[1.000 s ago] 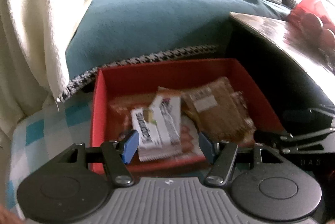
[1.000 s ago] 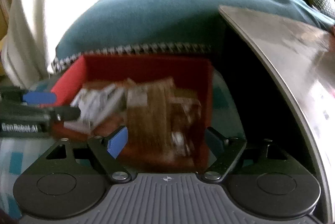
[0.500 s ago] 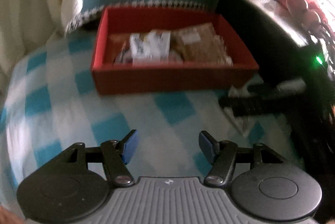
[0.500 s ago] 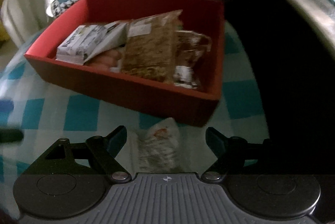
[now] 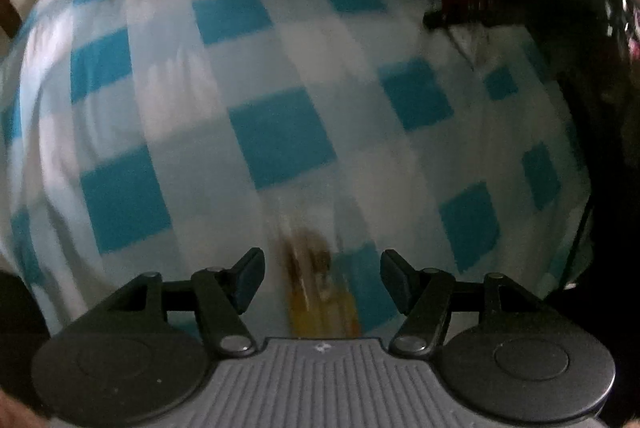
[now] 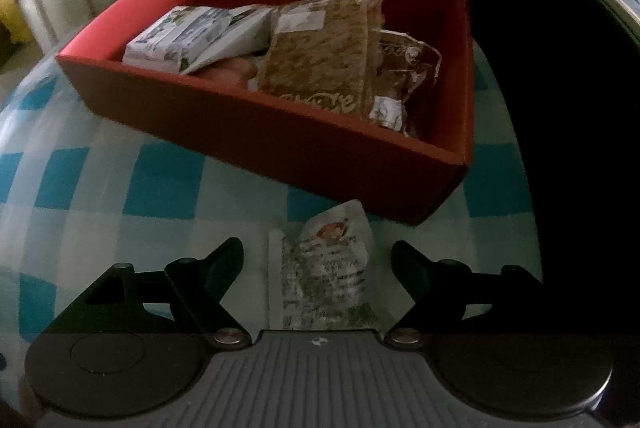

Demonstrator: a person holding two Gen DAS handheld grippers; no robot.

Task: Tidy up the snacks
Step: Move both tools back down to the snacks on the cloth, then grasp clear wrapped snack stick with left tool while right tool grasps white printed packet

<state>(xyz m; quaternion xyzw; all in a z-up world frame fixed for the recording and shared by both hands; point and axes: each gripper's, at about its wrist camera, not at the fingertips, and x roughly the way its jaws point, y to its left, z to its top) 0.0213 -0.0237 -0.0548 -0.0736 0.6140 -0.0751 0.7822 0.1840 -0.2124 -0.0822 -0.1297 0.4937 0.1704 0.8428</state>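
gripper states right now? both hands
Left hand-held gripper: open, empty, over a blurred snack packet.
Right hand-held gripper: jaws closing around a white snack packet, not gripping it yet.

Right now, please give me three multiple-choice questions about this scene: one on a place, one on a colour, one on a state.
1. Where does the white packet lie?
A. inside the box
B. on the checked cloth, in front of the box
C. on the sofa

2. What colour is the box?
A. red
B. green
C. yellow

3. How is the right gripper?
A. shut on the packet
B. closing, not yet pressing the packet
C. holding the box

Answers: 1 B, it lies on the cloth outside the box wall. 2 A, its walls are red. 3 B, gaps show beside the packet.
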